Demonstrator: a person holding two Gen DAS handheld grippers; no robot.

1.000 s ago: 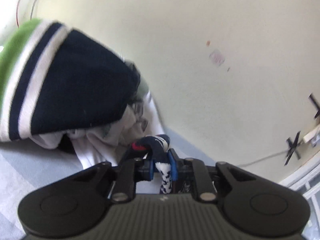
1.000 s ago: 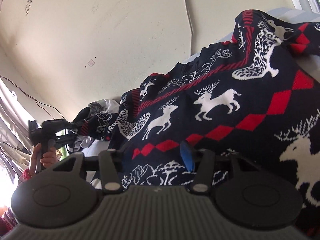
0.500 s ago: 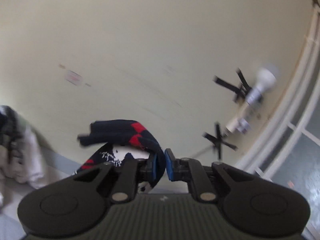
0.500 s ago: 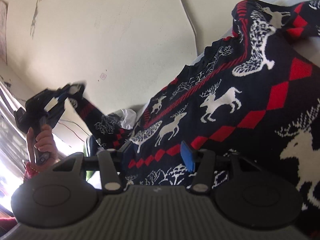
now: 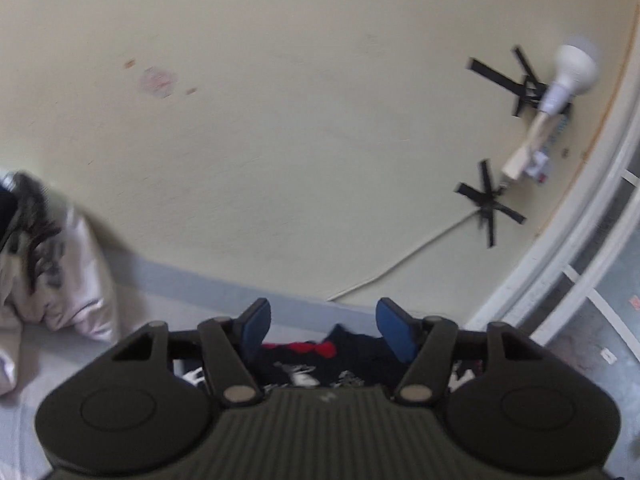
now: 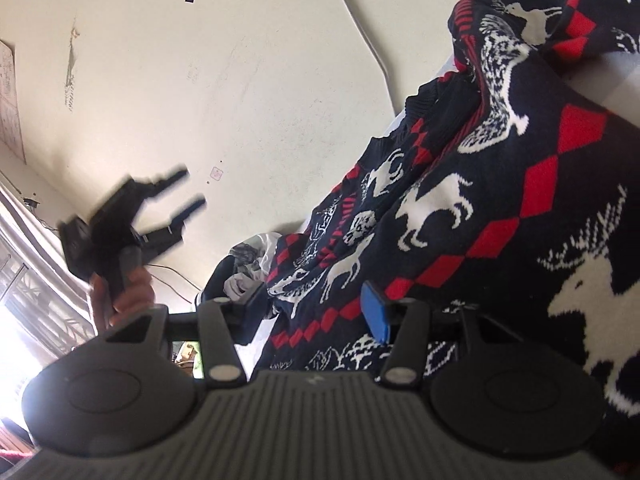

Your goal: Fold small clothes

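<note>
The navy sweater (image 6: 500,208) with its white reindeer and red diamonds lies spread across the pale bed surface (image 6: 608,80), filling the right side of my right wrist view and running up toward the cream wall (image 6: 248,80). Part of it, dark knit with a red patch, also lies below and in front of my left gripper (image 5: 323,330) in the left wrist view, crumpled on the bedding.

My left gripper's jaws are opening; the blue pads (image 5: 256,326) stand apart with nothing pressed between them, and the sweater fabric sits lower down behind the gap, not touching either pad as far as I can see. From the right wrist camera I see this gripper raised in the air, blurred, held by a hand (image 6: 120,292) at the left of the frame, its two fingers spread and bare against the wall.

My right gripper (image 6: 316,312) stands half open just above the sweater's lower edge; its one visible blue pad (image 6: 374,312) overlaps the knit, but I cannot tell whether it touches it, and nothing is clamped.

Further out, a heap of white and dark clothes (image 5: 48,264) sits at the left against the wall. A white bulb (image 5: 570,74) is taped to the wall with black strips, a thin cord (image 5: 400,264) running down from it.
</note>
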